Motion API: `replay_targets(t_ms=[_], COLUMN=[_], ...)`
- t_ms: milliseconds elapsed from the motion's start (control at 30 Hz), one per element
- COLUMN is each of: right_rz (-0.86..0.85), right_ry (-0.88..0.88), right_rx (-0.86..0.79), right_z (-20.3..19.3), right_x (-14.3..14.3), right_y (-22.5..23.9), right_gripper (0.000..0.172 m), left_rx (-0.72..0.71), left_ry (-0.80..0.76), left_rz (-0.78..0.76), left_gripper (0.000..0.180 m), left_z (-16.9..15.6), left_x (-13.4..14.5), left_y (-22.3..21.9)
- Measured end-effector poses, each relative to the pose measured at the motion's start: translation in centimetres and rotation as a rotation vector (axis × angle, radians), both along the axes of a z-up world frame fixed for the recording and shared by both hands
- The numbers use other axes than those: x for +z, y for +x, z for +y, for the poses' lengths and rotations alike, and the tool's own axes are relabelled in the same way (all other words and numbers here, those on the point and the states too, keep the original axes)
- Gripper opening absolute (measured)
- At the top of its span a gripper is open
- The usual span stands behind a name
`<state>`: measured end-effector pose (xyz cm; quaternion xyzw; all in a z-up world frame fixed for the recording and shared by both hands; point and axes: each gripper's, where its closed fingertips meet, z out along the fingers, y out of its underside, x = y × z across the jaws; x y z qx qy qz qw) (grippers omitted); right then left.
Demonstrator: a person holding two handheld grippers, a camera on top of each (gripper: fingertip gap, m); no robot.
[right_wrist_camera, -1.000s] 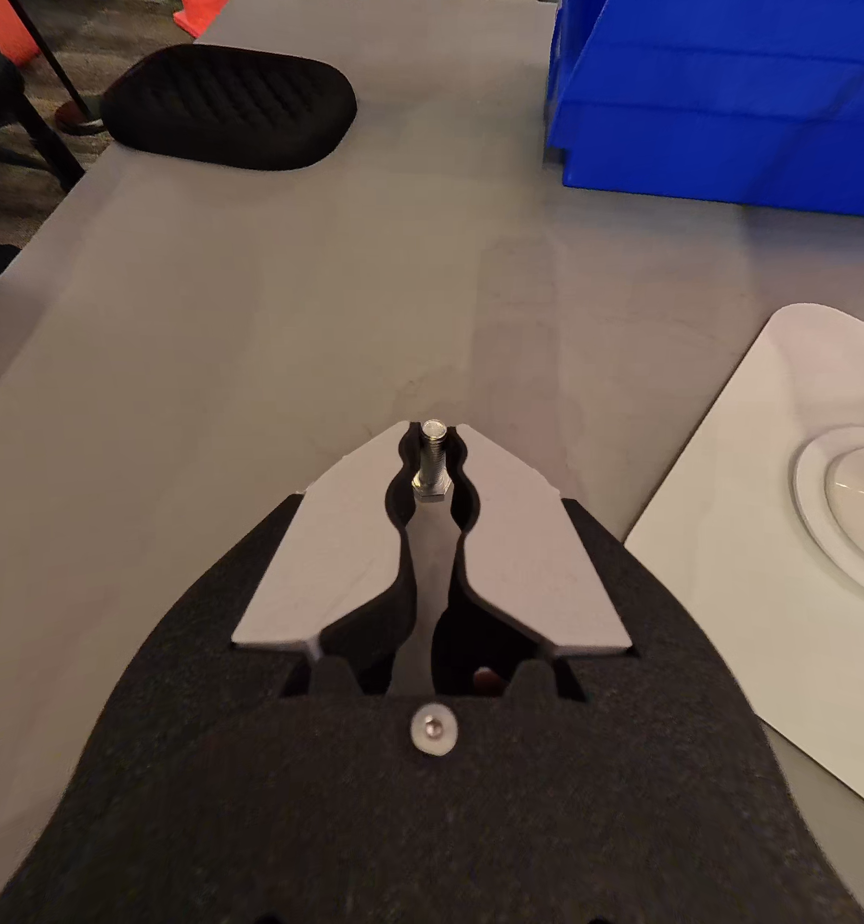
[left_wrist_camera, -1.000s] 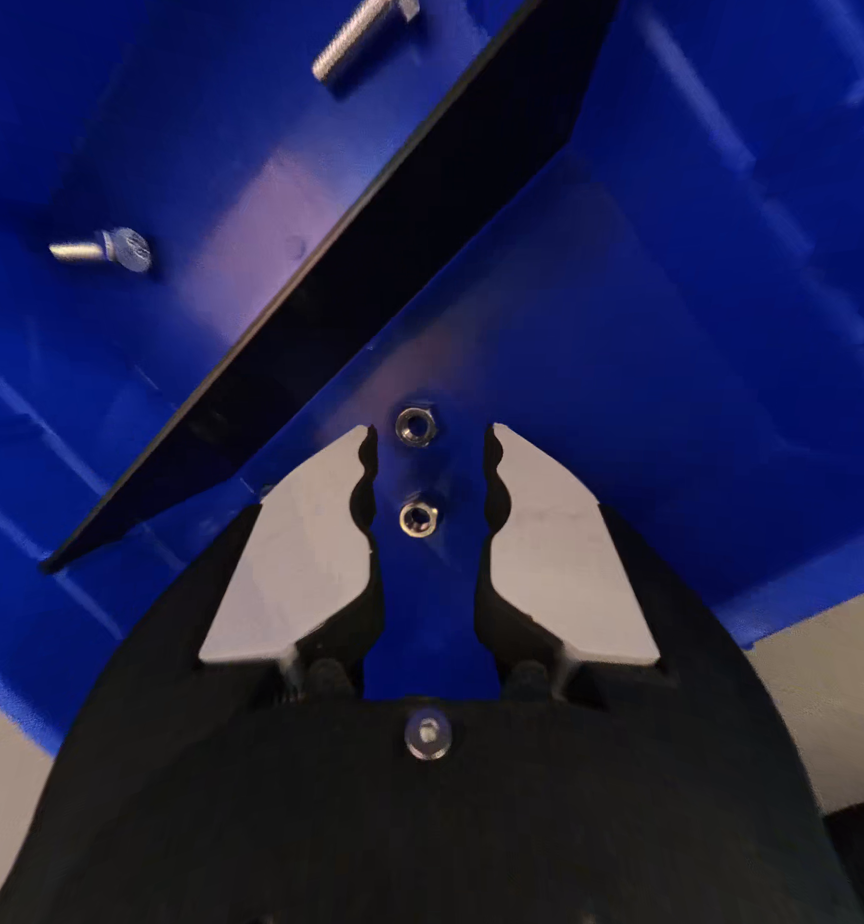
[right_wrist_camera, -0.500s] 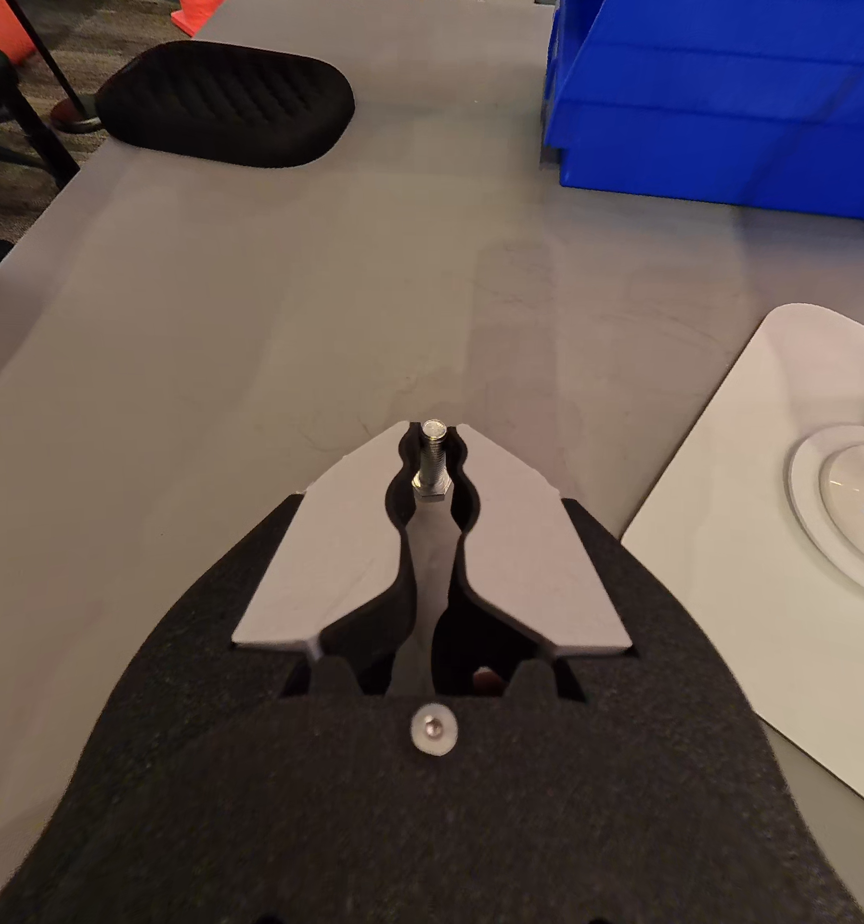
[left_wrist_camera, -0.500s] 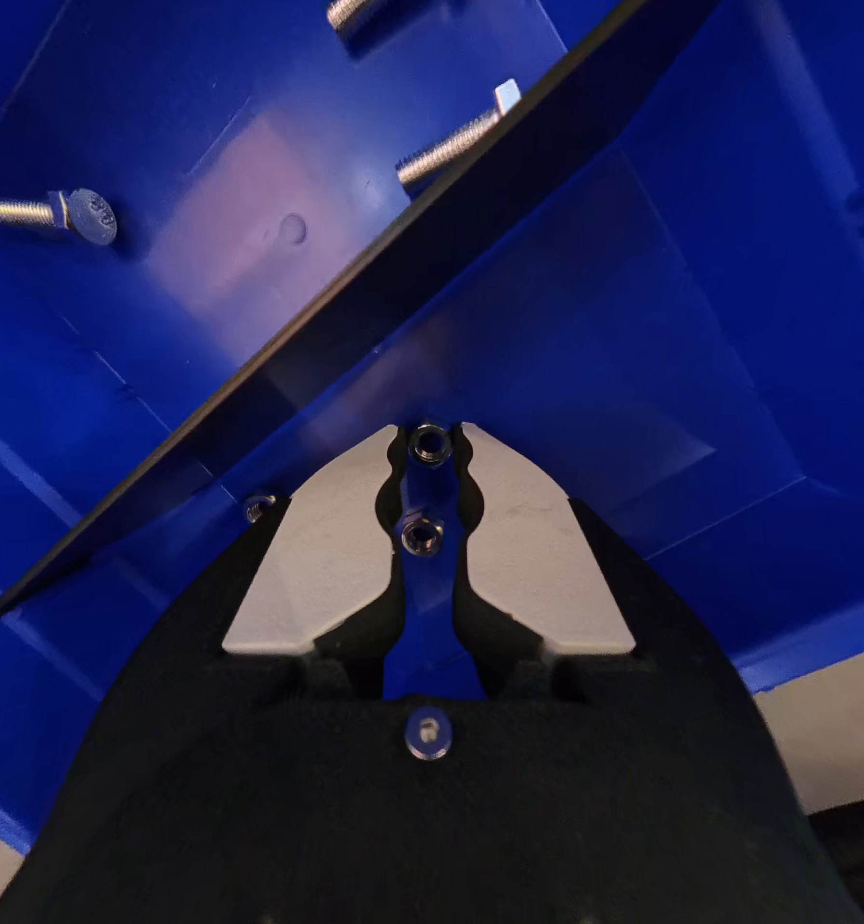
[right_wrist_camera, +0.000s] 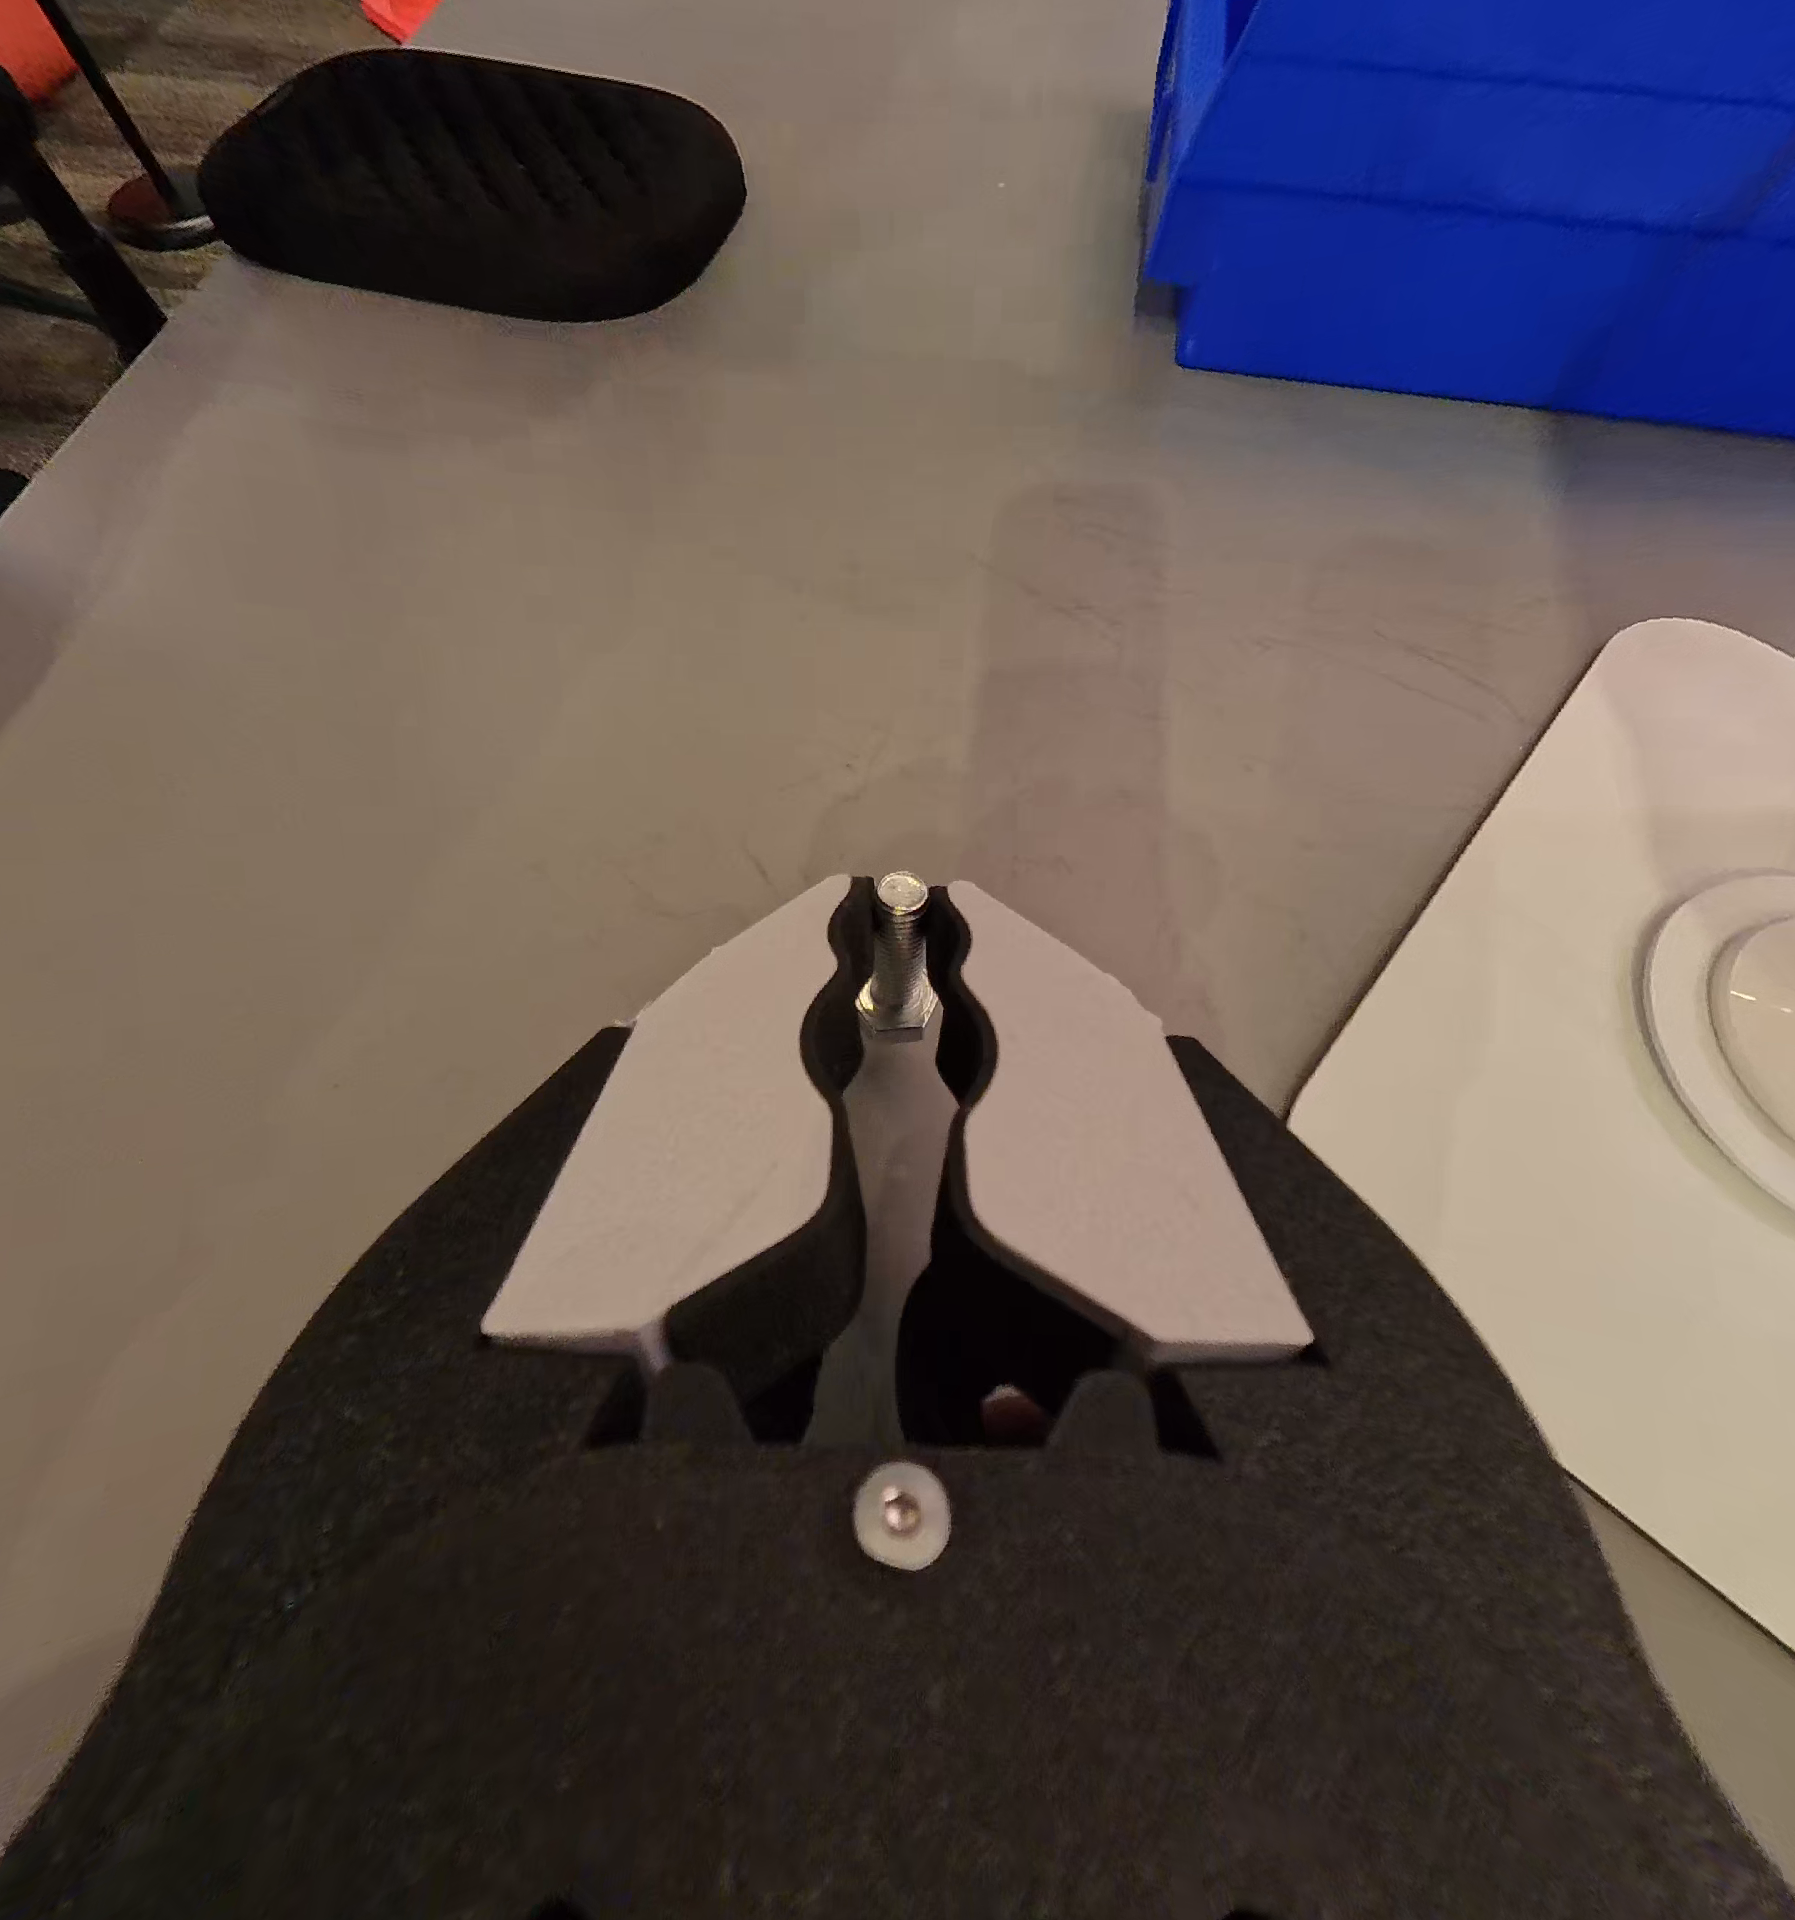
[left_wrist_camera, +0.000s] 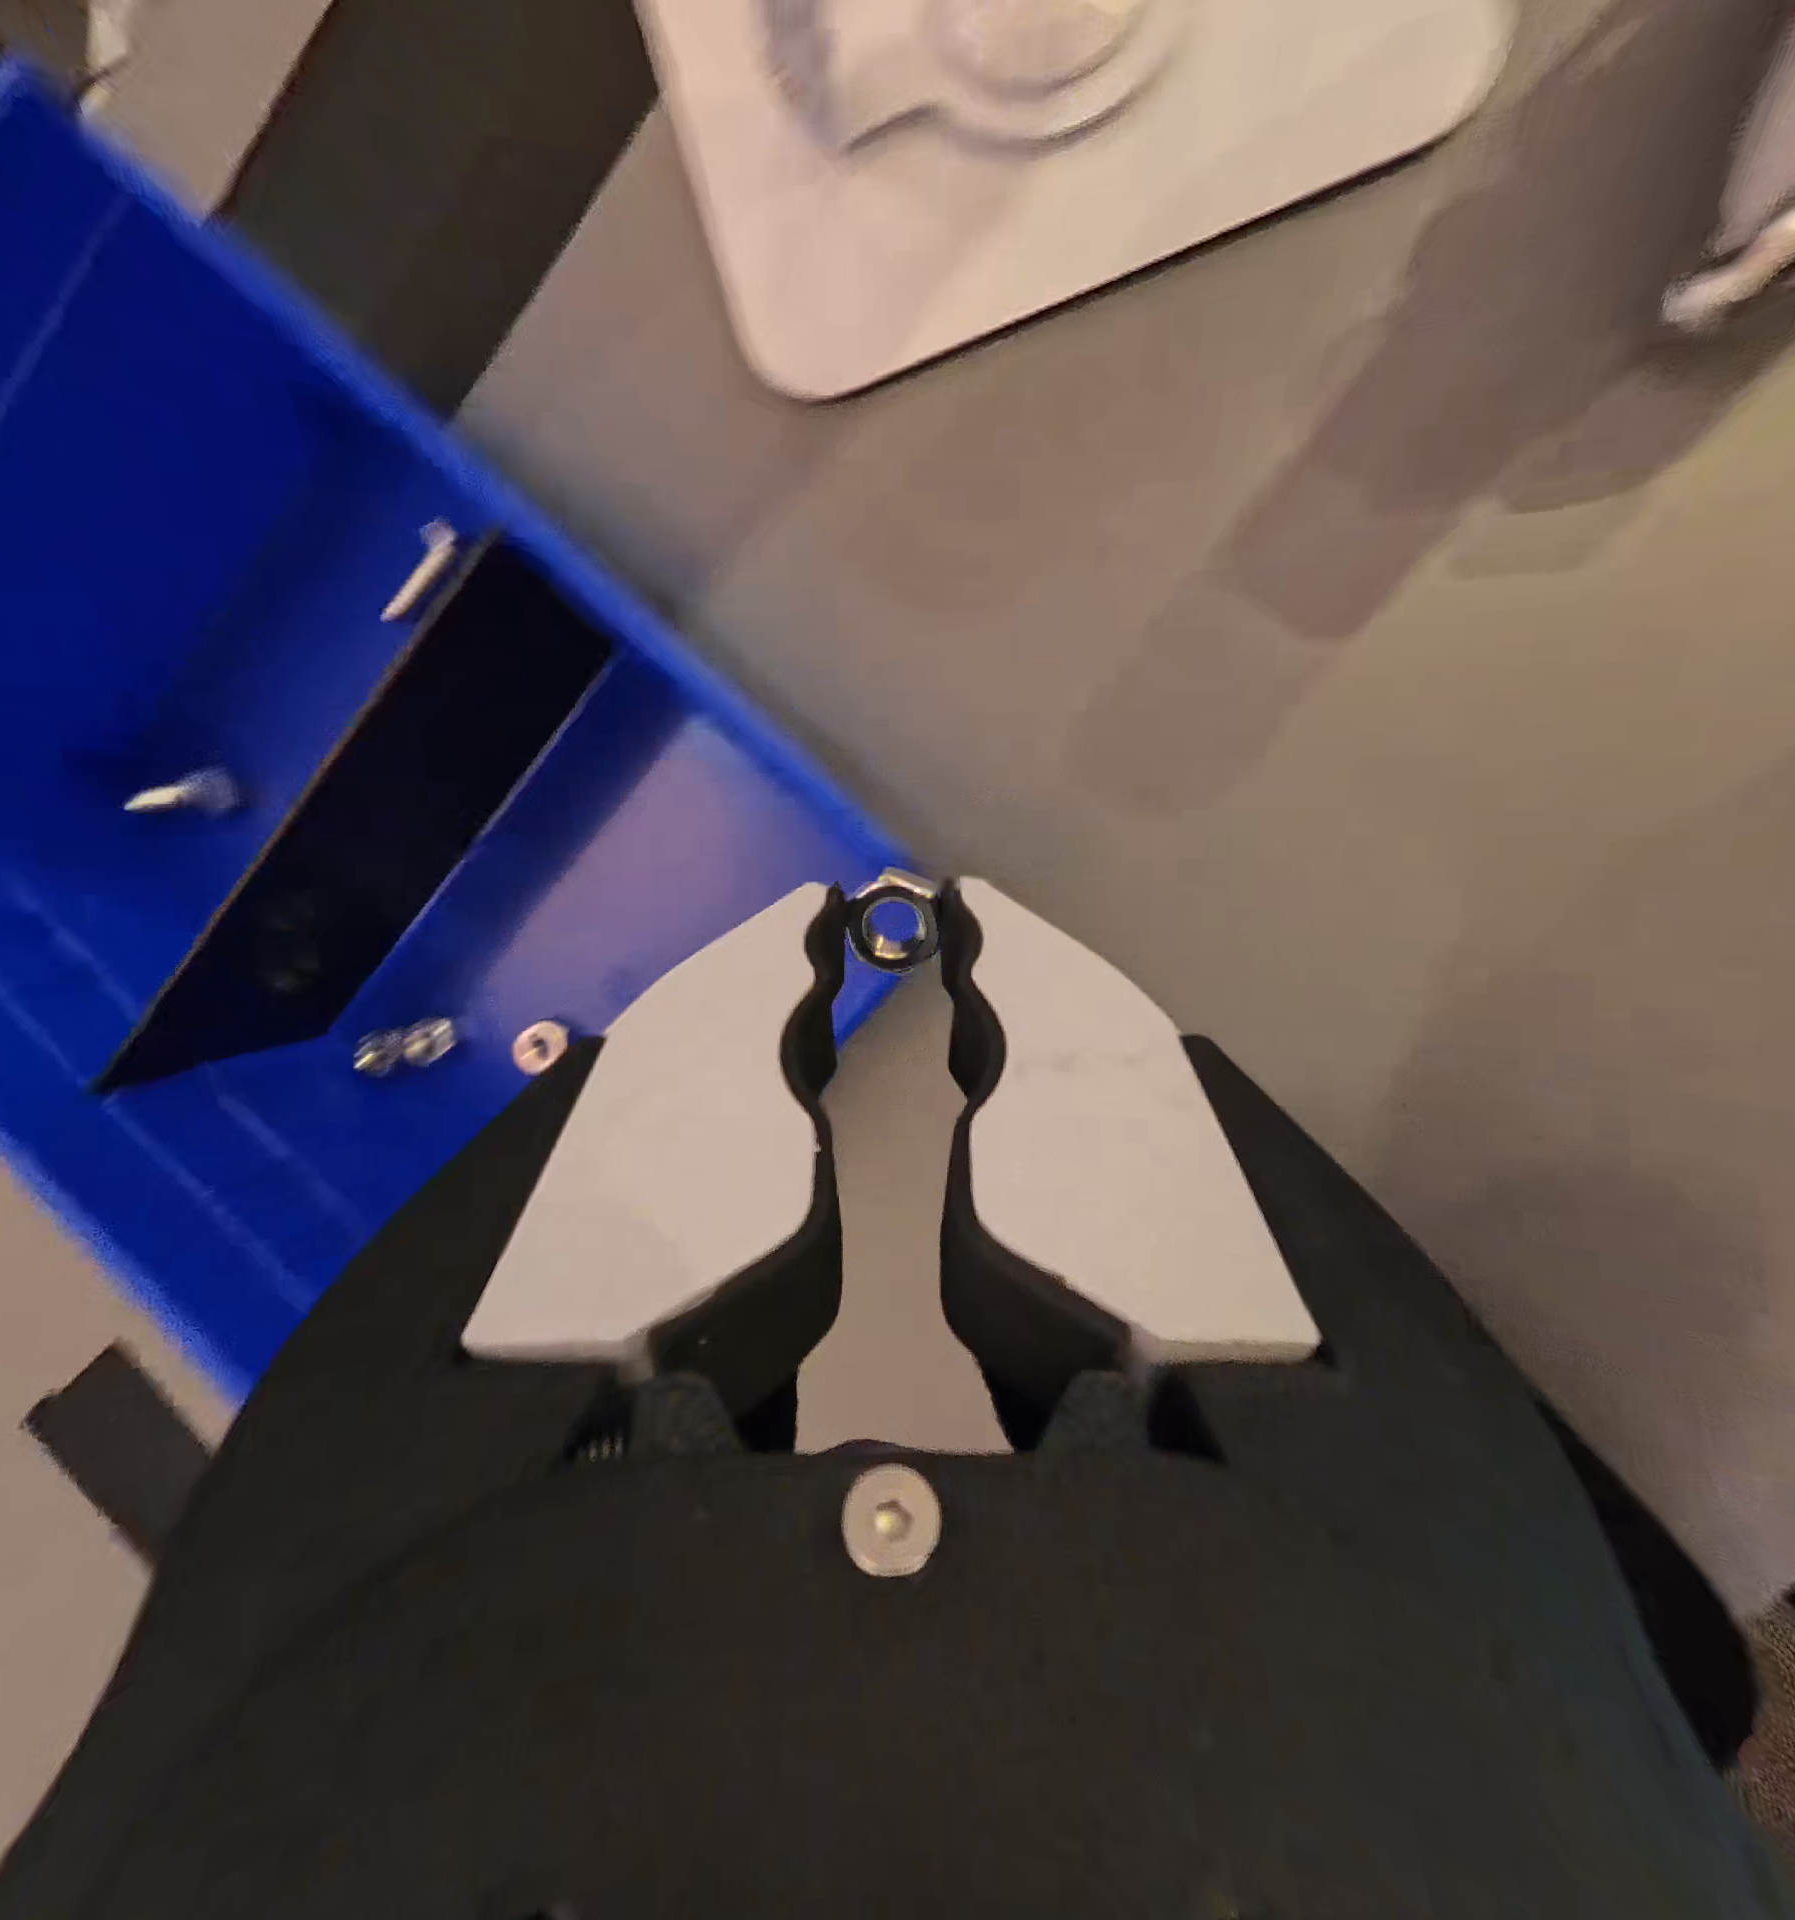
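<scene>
Left hand-held gripper (left_wrist_camera: 891, 914): clamped on a steel nut (left_wrist_camera: 891, 928), beside the blue bin (left_wrist_camera: 197, 582) (loose bolts and nuts inside). Right hand-held gripper (right_wrist_camera: 901, 904): clamped on a bolt (right_wrist_camera: 898, 961), over grey bench (right_wrist_camera: 560, 623) near that bin.

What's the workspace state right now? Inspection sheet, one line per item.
Surface: grey table, bare in the middle.
Job's things: silver hex nut clamped at the left gripper tips; silver bolt gripped by the right gripper, threaded end forward.
Clutter: blue bin with black divider, loose bolts and nuts; white tray; black pad.
Grippers: both closed on their parts.
Cables: nothing seen.
Surroundings: orange objects and a dark stand on the floor, top left in the right wrist view.
</scene>
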<state>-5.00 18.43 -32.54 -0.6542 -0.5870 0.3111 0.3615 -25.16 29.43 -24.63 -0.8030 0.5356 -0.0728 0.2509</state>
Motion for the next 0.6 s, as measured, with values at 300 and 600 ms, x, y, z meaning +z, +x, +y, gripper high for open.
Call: replay_targets(t_ms=[300, 600], right_rz=[0.018, 0.038], right_ry=[0.016, 0.01], right_rx=[-0.033, -0.05], right_z=[0.7, 1.2], right_x=[0.8, 1.0], right_y=[1.2, 1.7], right_gripper=[0.009, 0.009], left_rx=[-0.258, -0.344], left_ry=[-0.128, -0.189], left_rz=[-0.097, 0.012], left_gripper=[0.017, 0.017], left_z=[-8.0, -9.3], left_x=[-5.7, -11.4], left_y=[12.3, 15.9])
